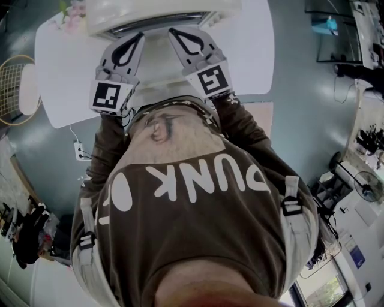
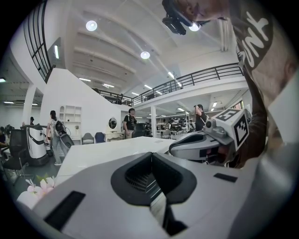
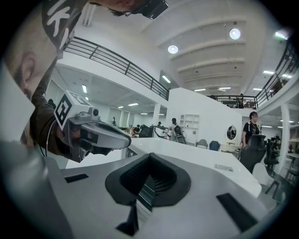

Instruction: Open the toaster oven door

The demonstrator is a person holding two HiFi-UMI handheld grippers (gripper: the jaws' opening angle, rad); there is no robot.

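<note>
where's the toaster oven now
Head view, top centre, on the white table: the toaster oven sits just ahead of the left gripper and right gripper.

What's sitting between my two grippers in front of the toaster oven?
Nothing: the head view shows only bare white table between the left gripper and right gripper, in front of the toaster oven.

Place: we take this for an open office hall.
Overhead: we see a railed mezzanine (image 2: 205, 74) and round ceiling lights (image 2: 145, 55).
Floor level: we see chairs (image 2: 87, 138), shelving (image 2: 70, 114), standing people (image 2: 128, 122).
</note>
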